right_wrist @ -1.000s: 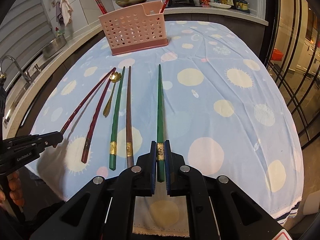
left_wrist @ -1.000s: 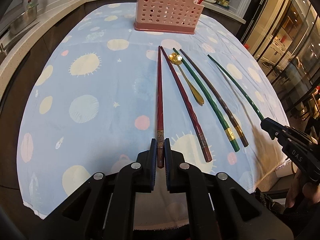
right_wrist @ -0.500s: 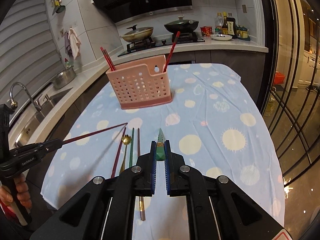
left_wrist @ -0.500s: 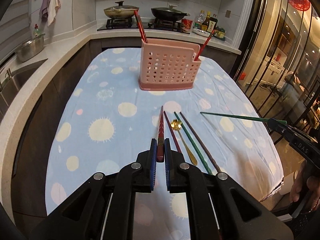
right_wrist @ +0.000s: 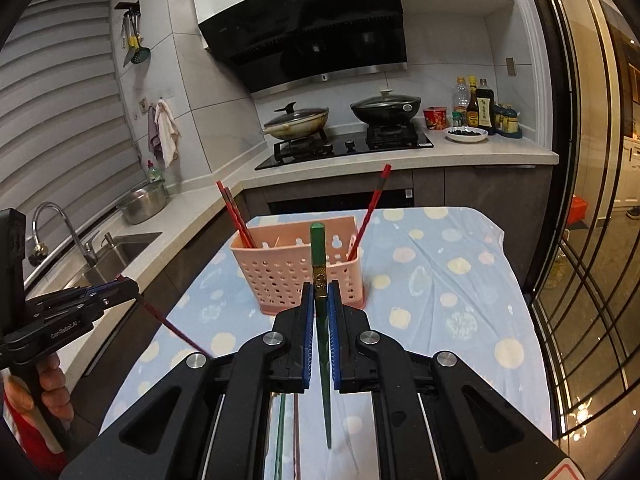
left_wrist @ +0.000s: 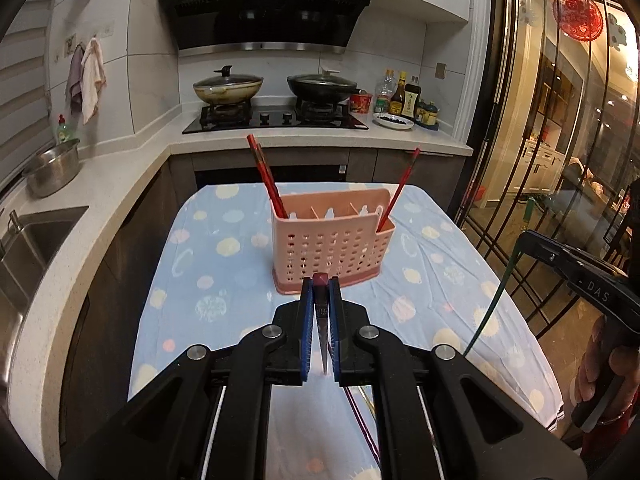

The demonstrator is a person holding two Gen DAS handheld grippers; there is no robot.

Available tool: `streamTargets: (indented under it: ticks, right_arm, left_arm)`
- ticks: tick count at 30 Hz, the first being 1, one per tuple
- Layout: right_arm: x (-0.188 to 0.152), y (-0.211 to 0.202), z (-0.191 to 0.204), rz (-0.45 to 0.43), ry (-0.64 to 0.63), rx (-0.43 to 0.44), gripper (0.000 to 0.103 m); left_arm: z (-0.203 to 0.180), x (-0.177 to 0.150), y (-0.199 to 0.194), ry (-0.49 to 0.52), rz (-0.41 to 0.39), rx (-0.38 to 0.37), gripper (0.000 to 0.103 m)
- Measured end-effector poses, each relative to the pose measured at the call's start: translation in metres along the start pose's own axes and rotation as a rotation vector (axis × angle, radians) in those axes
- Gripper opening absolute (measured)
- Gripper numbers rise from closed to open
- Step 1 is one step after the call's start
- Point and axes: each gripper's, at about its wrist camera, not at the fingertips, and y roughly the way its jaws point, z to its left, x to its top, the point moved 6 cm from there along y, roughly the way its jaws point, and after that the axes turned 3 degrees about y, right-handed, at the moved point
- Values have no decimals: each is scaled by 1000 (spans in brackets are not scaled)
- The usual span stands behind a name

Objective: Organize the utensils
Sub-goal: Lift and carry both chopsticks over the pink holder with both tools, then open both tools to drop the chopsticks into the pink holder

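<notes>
My left gripper (left_wrist: 320,292) is shut on a dark red chopstick (left_wrist: 321,320), held upright with its tip hanging down. My right gripper (right_wrist: 320,294) is shut on a green chopstick (right_wrist: 319,264), also upright, tip down. Both are lifted above the near end of the table. A pink perforated utensil basket (left_wrist: 332,248) stands mid-table ahead of both grippers, with red chopsticks (left_wrist: 266,176) in its left compartment and one (left_wrist: 400,188) in its right. In the left wrist view the right gripper (left_wrist: 532,240) is at the right with the green chopstick (left_wrist: 494,300) hanging. In the right wrist view the left gripper (right_wrist: 120,290) is at the left.
The table has a blue cloth with pale dots (left_wrist: 208,272). More utensils lie on it below the grippers, mostly hidden (left_wrist: 362,424). A counter with sink (right_wrist: 120,244), metal bowl (left_wrist: 54,168) and stove with pans (left_wrist: 276,92) lies behind. Glass doors (right_wrist: 592,240) are to the right.
Both grippers have lifted their chopsticks off the cloth and swung them from lying flat to upright. The view has risen from the table to the basket and kitchen.
</notes>
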Motion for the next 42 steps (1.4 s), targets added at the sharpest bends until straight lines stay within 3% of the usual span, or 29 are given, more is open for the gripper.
streamTargets:
  ticks: [16, 24, 31, 42]
  right_arm:
    - [129, 33, 23, -171, 12, 82, 7]
    - [166, 75, 35, -149, 19, 102, 7]
    - [168, 110, 42, -108, 30, 111, 7]
    - [139, 151, 34, -7, 22, 64, 7]
  left_arm:
    - [-4, 144, -6, 53, -225, -9, 7]
    - [-7, 201, 23, 63, -244, -27, 7]
    - [-4, 209, 54, 55, -204, -39, 7]
    - [7, 182, 103, 23, -93, -41, 7]
